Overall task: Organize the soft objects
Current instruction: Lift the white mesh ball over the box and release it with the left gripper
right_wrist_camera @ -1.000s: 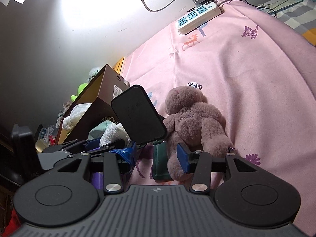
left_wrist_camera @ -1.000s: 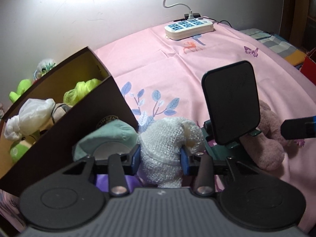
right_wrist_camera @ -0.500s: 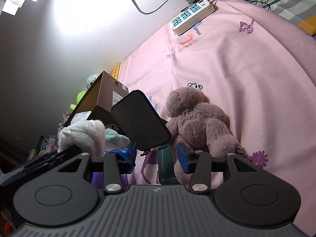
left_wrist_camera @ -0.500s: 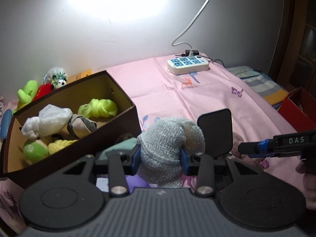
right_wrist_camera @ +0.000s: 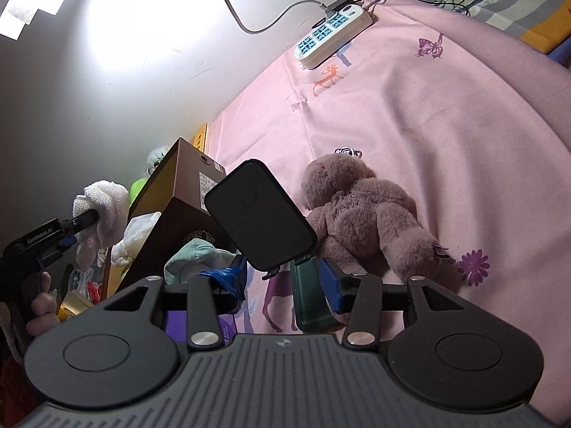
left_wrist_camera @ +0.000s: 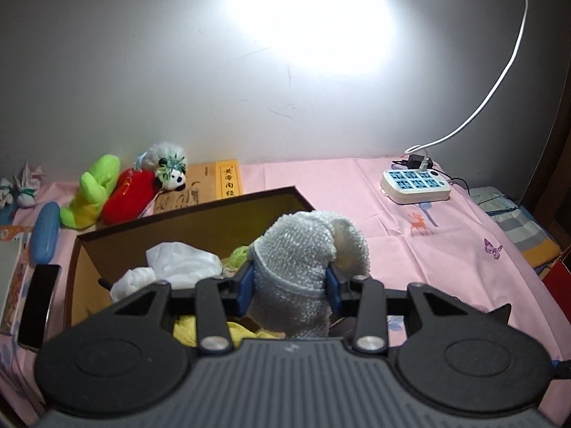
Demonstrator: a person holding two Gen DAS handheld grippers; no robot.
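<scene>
Bright lamp glare blooms on the grey wall (left_wrist_camera: 178, 71) at twelve o'clock, a white cable (left_wrist_camera: 499, 82) curving down at two o'clock to the power strip (left_wrist_camera: 414, 185). A pink printed sheet (left_wrist_camera: 446, 249) covers the surface, striped bedding (left_wrist_camera: 521, 228) at three o'clock.

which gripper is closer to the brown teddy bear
Right. The right gripper sits just in front of the teddy bear; the left gripper is over by the box.
</scene>
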